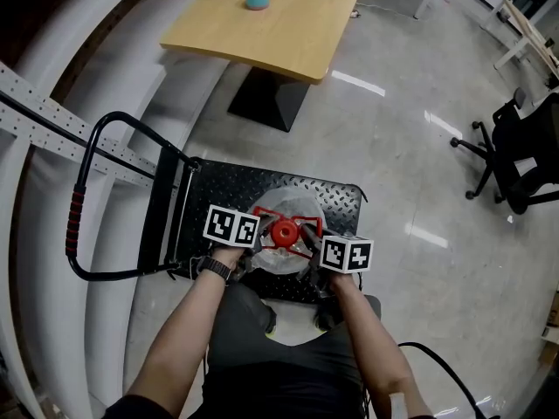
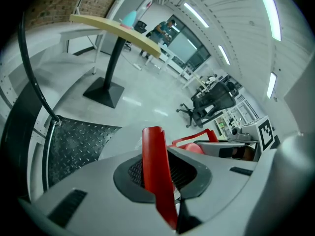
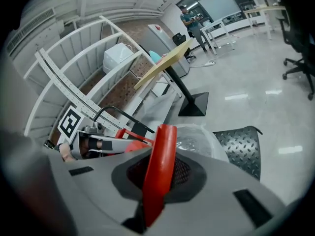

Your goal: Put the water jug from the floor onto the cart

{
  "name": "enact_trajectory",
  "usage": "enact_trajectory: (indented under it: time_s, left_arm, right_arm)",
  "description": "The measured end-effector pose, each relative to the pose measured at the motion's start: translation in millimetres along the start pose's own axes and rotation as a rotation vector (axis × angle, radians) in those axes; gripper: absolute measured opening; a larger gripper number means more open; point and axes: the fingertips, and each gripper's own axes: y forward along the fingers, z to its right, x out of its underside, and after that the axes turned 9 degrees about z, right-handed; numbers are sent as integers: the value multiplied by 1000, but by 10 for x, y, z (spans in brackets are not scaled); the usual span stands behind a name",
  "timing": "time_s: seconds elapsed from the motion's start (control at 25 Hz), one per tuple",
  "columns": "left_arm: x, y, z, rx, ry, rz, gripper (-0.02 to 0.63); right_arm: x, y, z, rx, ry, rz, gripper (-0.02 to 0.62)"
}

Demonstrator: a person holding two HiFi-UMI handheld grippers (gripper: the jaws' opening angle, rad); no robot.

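Listing one water jug (image 1: 278,261): a clear rounded body with one red cap (image 1: 284,231) and one red handle (image 1: 303,220) around the neck.

Location: over the black chequered deck of the one cart (image 1: 339,201), towards its near edge. Whether the base rests on the deck cannot be told.

Handling, as judged: heavy if filled, with a stiff, smooth, curved wall that would be slippery to pinch. The contents would likely shift if it is tipped. The handle is the sound hold, taken on both sides of the cap to keep it level.

Claws, two: the left claw (image 2: 161,176) is narrow, clamped on a red handle bar. The right claw (image 3: 156,178) is likewise clamped on the opposite bar.

Also present: one table (image 1: 288,33) and one office chair (image 1: 517,155).
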Motion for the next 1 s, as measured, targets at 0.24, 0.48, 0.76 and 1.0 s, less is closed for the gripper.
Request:
enact_trajectory:
  time_s: [0.24,0.48,0.76,1.0]
  left_arm:
    - [22,-60,-27,22,4,-18,82]
    - [16,-274,-32,39,4,-36,146]
    - [-9,-757,-63,-42,-32,-1,147]
    - [-254,-1357,311,-61,-25,89,146]
  right_arm:
    - [17,47,76,72,-93,-32,83]
    - [-77,-62,161,149,-154,-42,160]
    - [-284,-423,206,238,-137,-5,172]
    - [-605,-883,-309,234,-171,66,155]
